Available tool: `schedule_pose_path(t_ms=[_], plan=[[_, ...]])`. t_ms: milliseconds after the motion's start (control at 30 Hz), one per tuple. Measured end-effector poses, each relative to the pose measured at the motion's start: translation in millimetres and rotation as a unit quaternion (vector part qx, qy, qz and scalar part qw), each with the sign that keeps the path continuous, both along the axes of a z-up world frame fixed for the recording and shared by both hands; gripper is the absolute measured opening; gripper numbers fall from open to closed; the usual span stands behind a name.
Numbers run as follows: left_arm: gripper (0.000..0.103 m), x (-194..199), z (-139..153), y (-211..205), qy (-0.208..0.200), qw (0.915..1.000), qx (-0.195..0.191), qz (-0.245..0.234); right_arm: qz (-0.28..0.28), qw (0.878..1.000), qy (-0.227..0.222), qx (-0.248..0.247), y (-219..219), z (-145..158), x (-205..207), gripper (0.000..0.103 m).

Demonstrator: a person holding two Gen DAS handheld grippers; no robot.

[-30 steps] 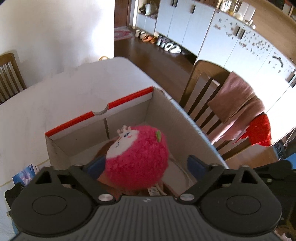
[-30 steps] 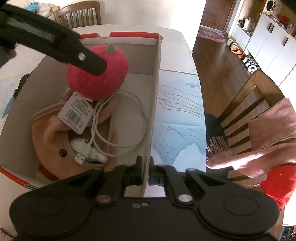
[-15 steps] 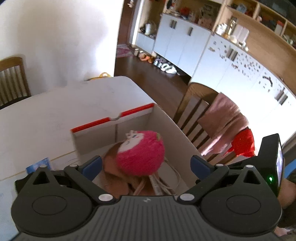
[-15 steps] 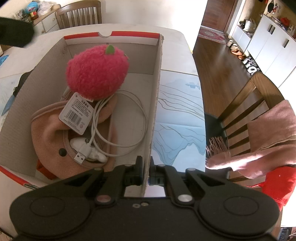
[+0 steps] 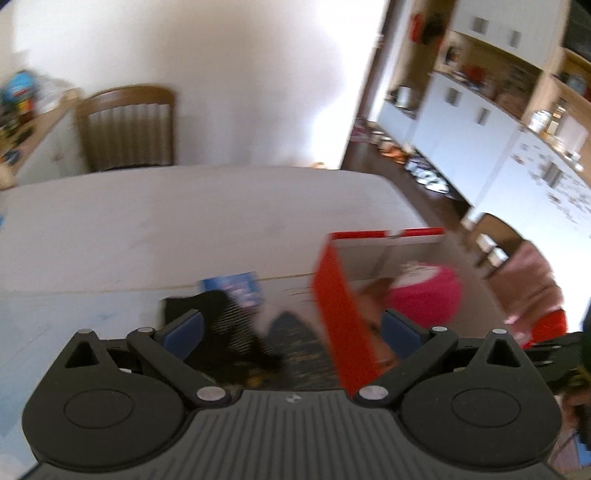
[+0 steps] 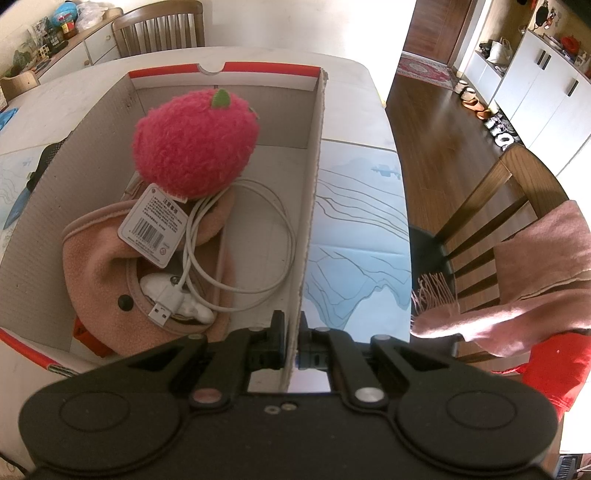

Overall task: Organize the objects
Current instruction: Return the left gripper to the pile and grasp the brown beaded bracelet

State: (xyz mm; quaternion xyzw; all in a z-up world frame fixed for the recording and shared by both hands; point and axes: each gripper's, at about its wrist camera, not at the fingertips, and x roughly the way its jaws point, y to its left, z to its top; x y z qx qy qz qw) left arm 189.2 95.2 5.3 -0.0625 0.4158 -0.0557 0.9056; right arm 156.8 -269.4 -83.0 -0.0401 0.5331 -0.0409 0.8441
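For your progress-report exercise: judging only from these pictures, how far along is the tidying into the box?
Done: the pink plush, white cable and a pink hat lie inside the box. In hand: the right gripper clamps the box wall; the left gripper is open and holds nothing. Left: dark striped cloth and a blue card lie on the table.

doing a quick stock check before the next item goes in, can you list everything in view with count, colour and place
cardboard box: one, red-edged, on the table
plush toy: one, pink with green leaf, inside the box, barcode tag attached
cap: one, peach, in the box under the plush toy
usb cable: one, white, coiled in the box
dark striped cloth: one, on the table left of the box
table: one, white
chairs: two, brown wood; the right one draped with pink cloth
left gripper: open, empty, outside the box
right gripper: shut on the box's right wall
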Motion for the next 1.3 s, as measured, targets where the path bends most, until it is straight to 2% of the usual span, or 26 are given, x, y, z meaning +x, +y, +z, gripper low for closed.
schedule_pose_path(t_ms=[167,400,700,867,1000,1067,1100,1200,1300], plan=[[0.103,-13,-27,29,0.023,0.9988,0.012,0.041,0.001,1.0,0.001,-0.001,0,0,0,0.004],[0.103,-26,-71,34,0.06,0.9951,0.037,0.069,0.003,1.0,0.002,-0.003,1,0,1,0.004],[0.103,-26,-118,12,0.104,0.9915,0.056,0.055,0.003,1.0,0.003,-0.003,0,-1,0,0.004],[0.103,-23,-130,7,0.114,0.9905,0.047,0.061,0.002,1.0,0.003,-0.003,1,0,0,0.004],[0.101,-22,-135,12,0.119,0.9883,0.03,0.091,0.002,1.0,0.002,-0.003,1,0,1,0.004],[0.098,-21,-138,17,0.121,0.9868,0.01,0.108,0.002,1.0,0.002,-0.003,1,-1,1,0.004],[0.091,-21,-139,18,0.123,0.9861,0.006,0.112,0.002,1.0,0.002,-0.003,1,-1,1,0.004],[0.072,-19,-143,17,0.13,0.9849,0.013,0.114,0.002,1.0,0.003,-0.003,1,-1,1,0.004],[0.064,-19,-146,14,0.135,0.9847,0.019,0.109,0.002,1.0,0.003,-0.003,1,-1,1,0.004]])
